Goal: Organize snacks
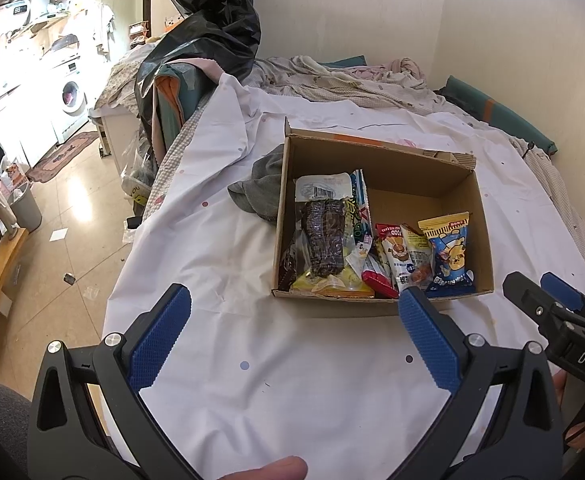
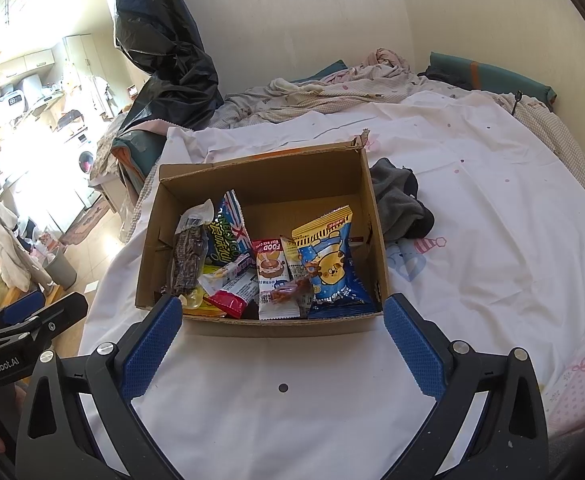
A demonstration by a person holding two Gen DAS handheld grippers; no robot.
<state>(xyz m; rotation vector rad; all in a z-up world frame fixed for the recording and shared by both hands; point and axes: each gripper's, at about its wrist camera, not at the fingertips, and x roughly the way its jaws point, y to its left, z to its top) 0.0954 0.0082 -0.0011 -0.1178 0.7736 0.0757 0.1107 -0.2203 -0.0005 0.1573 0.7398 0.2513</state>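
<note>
An open cardboard box (image 1: 424,176) stands on the white bed sheet and also shows in the right wrist view (image 2: 272,184). Several snack packets lie in its near half: a dark seaweed-like pack (image 1: 324,240), a red-and-white FOOD packet (image 2: 270,276), and a blue-and-yellow bear bag (image 1: 450,254) that also shows in the right wrist view (image 2: 330,264). My left gripper (image 1: 294,300) is open and empty, just in front of the box. My right gripper (image 2: 282,308) is open and empty at the box's near wall. Each gripper shows at the edge of the other's view.
A grey cloth (image 1: 258,190) lies on the sheet beside the box, also in the right wrist view (image 2: 398,204). Rumpled bedding (image 1: 352,80) and a black plastic bag (image 1: 208,36) are behind. The bed's left edge drops to a tiled floor (image 1: 64,220).
</note>
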